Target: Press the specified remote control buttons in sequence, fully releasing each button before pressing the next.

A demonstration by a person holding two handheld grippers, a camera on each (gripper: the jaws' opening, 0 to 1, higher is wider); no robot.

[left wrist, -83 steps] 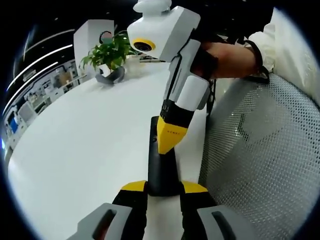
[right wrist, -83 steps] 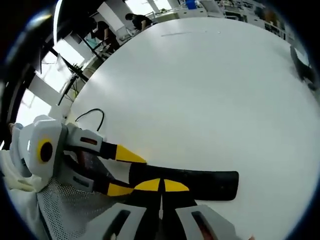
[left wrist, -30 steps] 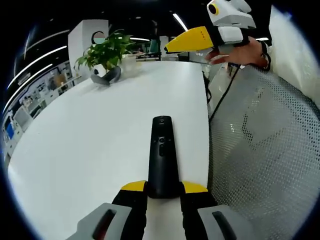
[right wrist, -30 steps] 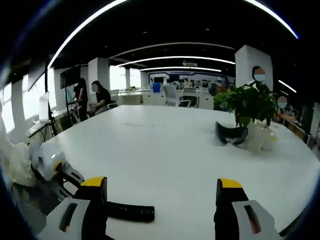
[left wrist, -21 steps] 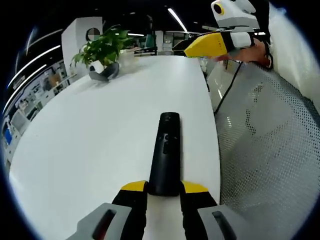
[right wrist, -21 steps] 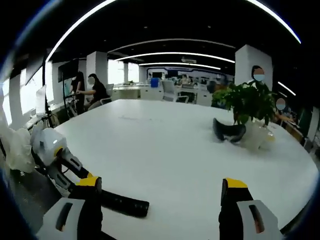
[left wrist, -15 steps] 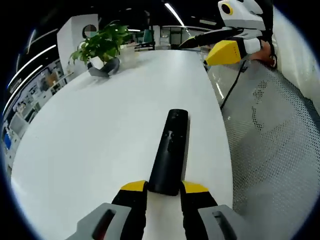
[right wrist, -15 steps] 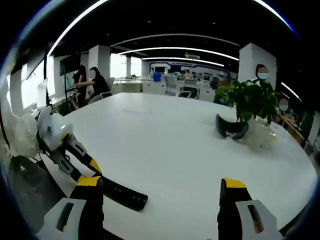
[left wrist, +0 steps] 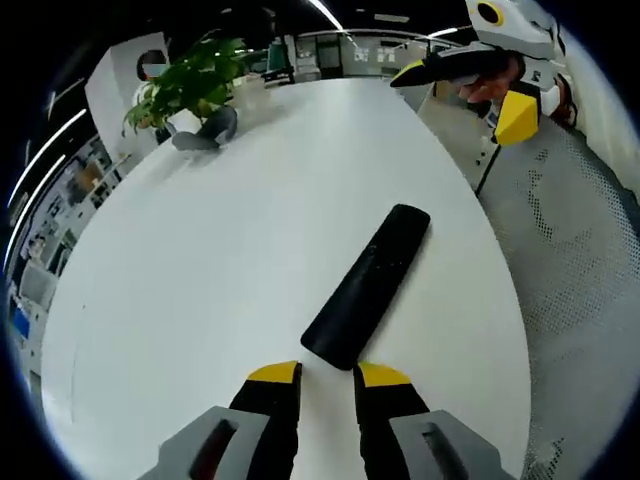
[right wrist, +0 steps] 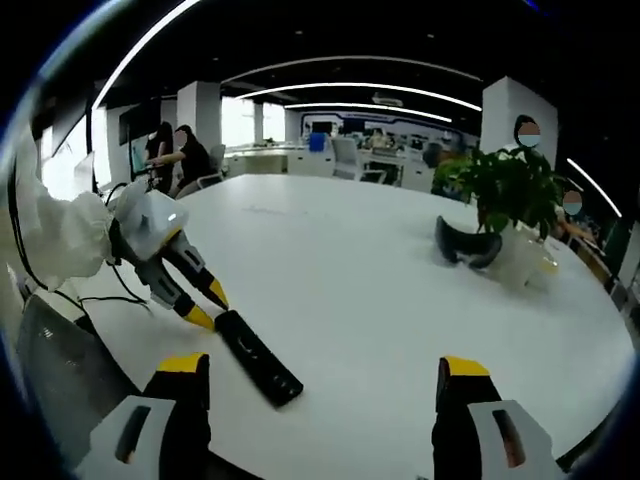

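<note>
**Jaws off the remote, left pair nearest its end**

Jaws of the left gripper [left wrist: 326,375] nearly closed, yellow tips a narrow gap apart with nothing between them, sitting just short of the near end of the remote control [left wrist: 368,285]. From the left gripper view: remote flat on the white surface [left wrist: 200,260], free of any grip, long axis running from just ahead of the jaws up and to the right, so skewed off the jaw line rather than in line with it. Whether the tips touch the remote's near end: cannot tell. Right gripper [left wrist: 470,85] far off at upper right, beyond the remote's far end and near the surface's edge, jaws parted. Potted plant [left wrist: 190,85] at the far side, well apart from everything. Buttons too dark to make out.

From the right gripper view: jaws of the right gripper [right wrist: 312,375] wide apart and empty, raised and looking across the surface [right wrist: 400,300]. Remote control [right wrist: 258,357] low and left of centre, nearer the left-hand jaw, long axis slanting from upper left to lower right. Left gripper [right wrist: 190,285] right at the remote's upper-left end, yellow tips pointing along it. Potted plant [right wrist: 505,195] far right.

Judgement: left gripper much the nearer, at the end; any press likely to call for a reach along the slanted body, with the right gripper needing a long descent first.
</note>
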